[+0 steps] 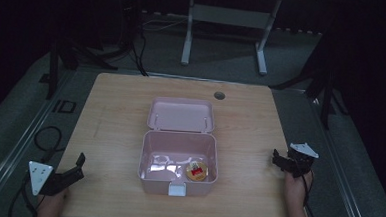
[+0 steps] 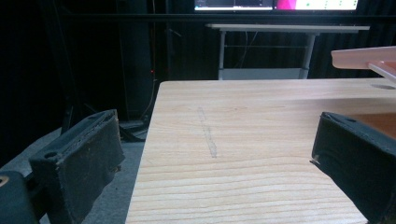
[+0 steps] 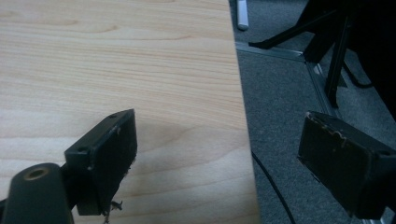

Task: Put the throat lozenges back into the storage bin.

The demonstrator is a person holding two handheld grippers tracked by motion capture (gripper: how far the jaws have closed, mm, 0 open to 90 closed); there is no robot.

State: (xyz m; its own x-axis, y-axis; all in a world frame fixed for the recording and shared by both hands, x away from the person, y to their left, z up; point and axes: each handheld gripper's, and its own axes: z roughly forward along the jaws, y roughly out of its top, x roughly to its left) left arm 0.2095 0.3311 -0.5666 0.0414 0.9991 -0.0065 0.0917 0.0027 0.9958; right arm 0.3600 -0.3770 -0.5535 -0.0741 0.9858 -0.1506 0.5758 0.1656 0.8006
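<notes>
I see a pink box (image 1: pixel 178 160) in the middle of the table (image 1: pixel 110 114), its lid open, a round tin (image 1: pixel 196 171) inside. My left gripper (image 1: pixel 78 166) and right gripper (image 1: pixel 280 160) are wide apart at the table's sides, both empty.

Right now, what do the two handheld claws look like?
Both are black two-jaw tools. The left claw and the right claw each carry a pale grey three-cornered plate on top. Their jaw pads look worn, with scuffed, frayed edges. A dark cable trails from each. No sleeves are visible on the forearms.
</notes>
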